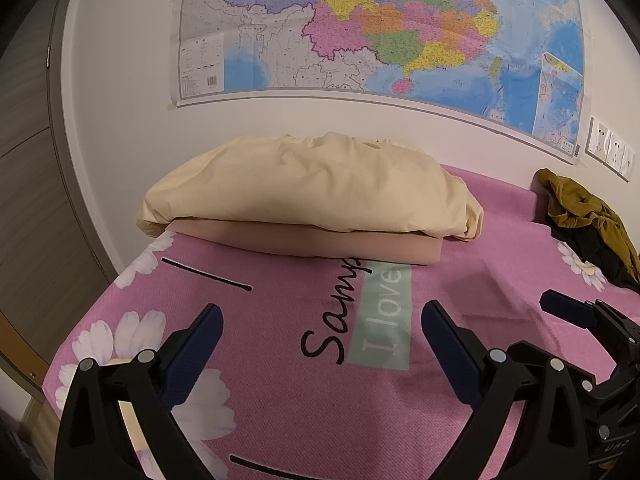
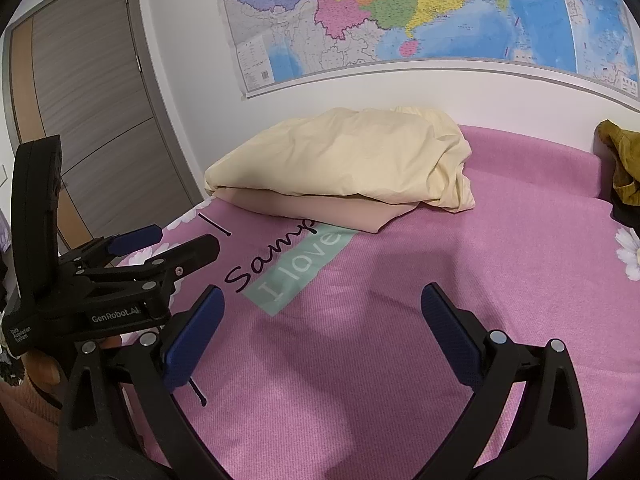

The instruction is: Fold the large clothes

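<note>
A crumpled olive-green garment (image 1: 580,212) with dark cloth under it lies at the far right of the bed; its edge shows in the right wrist view (image 2: 622,160). My left gripper (image 1: 322,326) is open and empty above the pink bed cover (image 1: 280,400). My right gripper (image 2: 322,308) is open and empty above the same cover (image 2: 400,360). The left gripper also shows at the left of the right wrist view (image 2: 176,240), open. Part of the right gripper's finger (image 1: 564,306) shows at the right of the left wrist view.
A cream folded quilt (image 1: 308,188) lies on a beige folded cloth (image 1: 320,242) at the head of the bed, against the wall. A large map (image 1: 380,28) hangs above. A grey door (image 2: 92,100) stands left. Wall sockets (image 1: 610,152) are at right.
</note>
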`<state>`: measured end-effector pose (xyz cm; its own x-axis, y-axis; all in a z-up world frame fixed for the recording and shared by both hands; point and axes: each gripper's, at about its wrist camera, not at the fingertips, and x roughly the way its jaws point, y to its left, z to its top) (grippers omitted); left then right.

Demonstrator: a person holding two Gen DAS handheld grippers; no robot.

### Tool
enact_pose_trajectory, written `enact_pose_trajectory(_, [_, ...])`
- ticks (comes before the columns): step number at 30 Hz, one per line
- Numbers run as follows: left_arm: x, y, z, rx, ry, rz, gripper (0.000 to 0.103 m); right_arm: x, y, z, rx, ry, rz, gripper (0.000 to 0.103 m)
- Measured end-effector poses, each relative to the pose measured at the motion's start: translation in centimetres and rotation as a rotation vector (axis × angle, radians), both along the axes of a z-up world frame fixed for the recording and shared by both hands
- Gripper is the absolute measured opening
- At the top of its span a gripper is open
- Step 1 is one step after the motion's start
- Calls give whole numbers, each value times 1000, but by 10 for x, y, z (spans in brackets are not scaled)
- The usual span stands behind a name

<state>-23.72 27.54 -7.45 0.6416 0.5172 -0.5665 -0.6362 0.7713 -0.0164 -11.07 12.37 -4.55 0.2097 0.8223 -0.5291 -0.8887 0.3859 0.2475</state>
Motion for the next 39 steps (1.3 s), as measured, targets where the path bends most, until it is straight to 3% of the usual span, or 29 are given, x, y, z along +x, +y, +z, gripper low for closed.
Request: enact_pose_trajectory(39, [2, -1, 2, 1, -2, -4, 96, 1, -1, 2, 9, -1, 4, 97])
